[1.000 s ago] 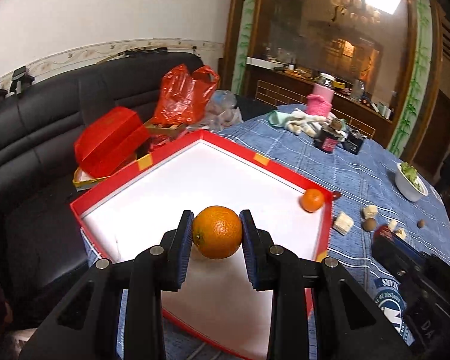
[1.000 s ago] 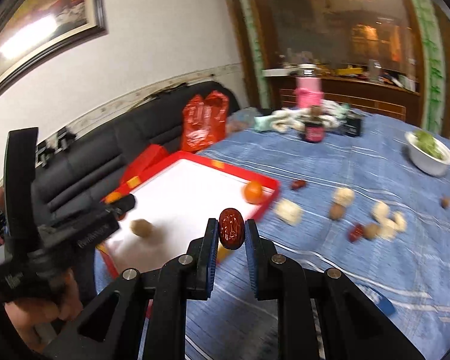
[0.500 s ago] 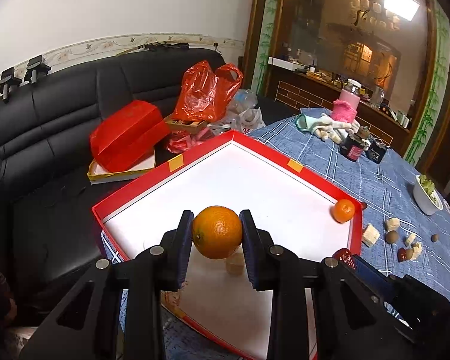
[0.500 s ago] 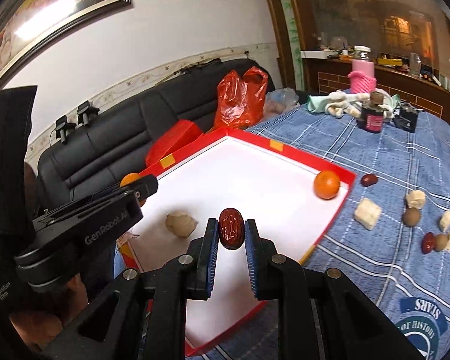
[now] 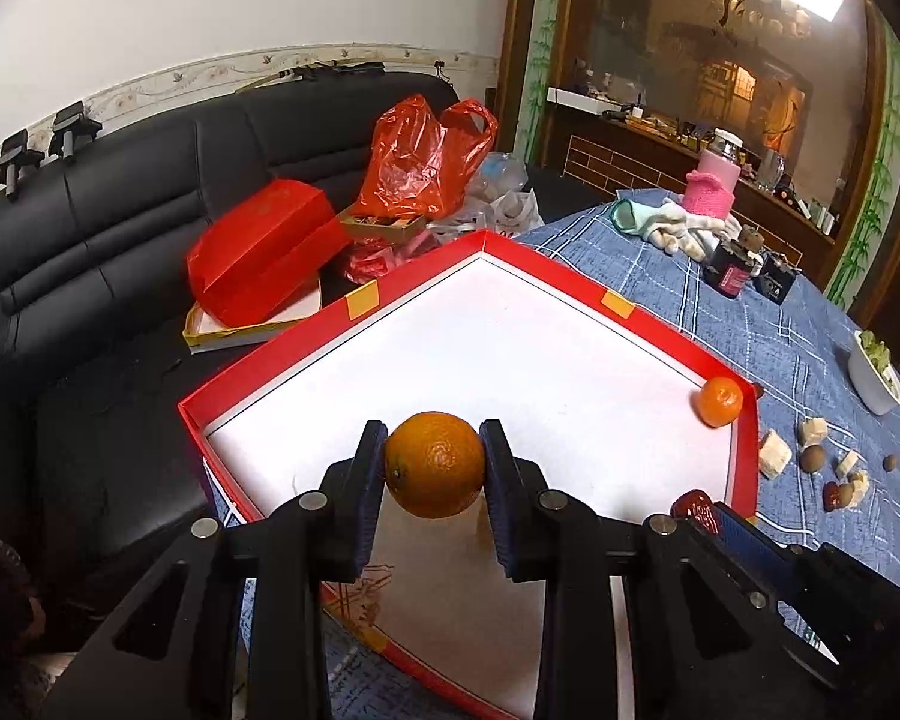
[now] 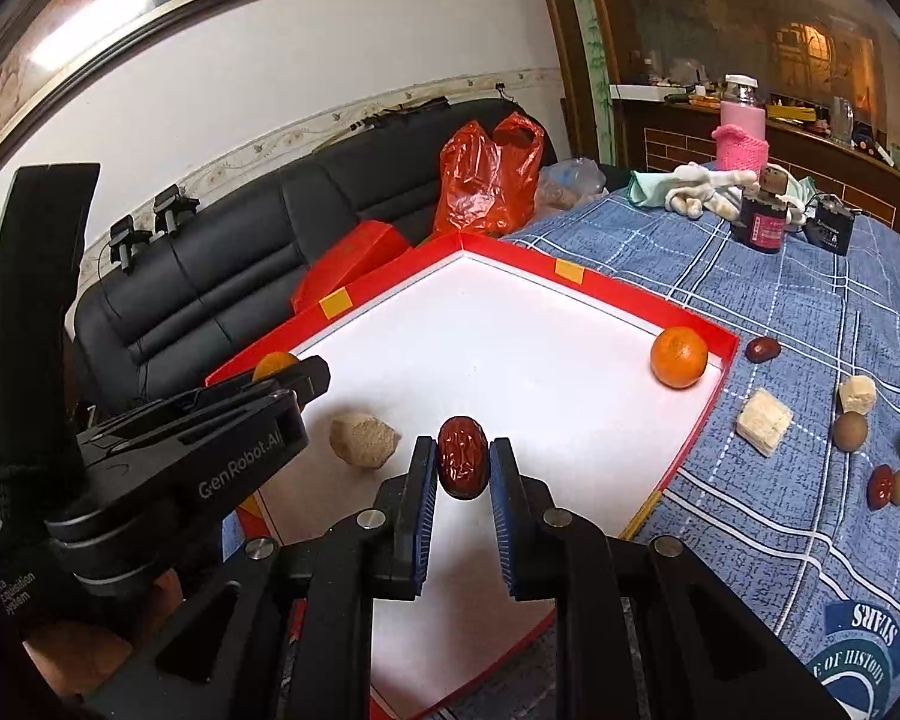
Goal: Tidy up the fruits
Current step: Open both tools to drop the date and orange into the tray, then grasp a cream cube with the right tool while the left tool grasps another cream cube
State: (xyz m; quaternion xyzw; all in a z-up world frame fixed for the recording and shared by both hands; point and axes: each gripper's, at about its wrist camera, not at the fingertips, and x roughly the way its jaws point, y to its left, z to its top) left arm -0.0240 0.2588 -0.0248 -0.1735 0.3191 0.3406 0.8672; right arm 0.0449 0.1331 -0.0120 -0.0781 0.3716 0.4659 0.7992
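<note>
My left gripper [image 5: 433, 463] is shut on an orange [image 5: 435, 461] and holds it above the near left part of the red-walled white tray [image 5: 366, 302]. My right gripper [image 6: 463, 468] is shut on a red date [image 6: 462, 464] above the tray's near part [image 6: 699, 427]. A second orange [image 6: 678, 356] lies in the tray's right corner, also in the left wrist view [image 5: 720, 400]. A beige lump [image 6: 363, 439] lies on the tray floor. The left gripper shows at left in the right wrist view [image 6: 282, 381].
Loose dates, brown round fruits and pale cubes [image 6: 765, 421] lie on the blue checked tablecloth [image 6: 810, 540] right of the tray. A white bowl [image 5: 876, 372], dark jar [image 6: 765, 222] and pink bottle stand farther back. A black sofa [image 5: 120, 228] with red bags lies behind.
Both grippers have moved over the tray, toward its left side, each still holding its fruit. The views now look more steeply down into the tray.
</note>
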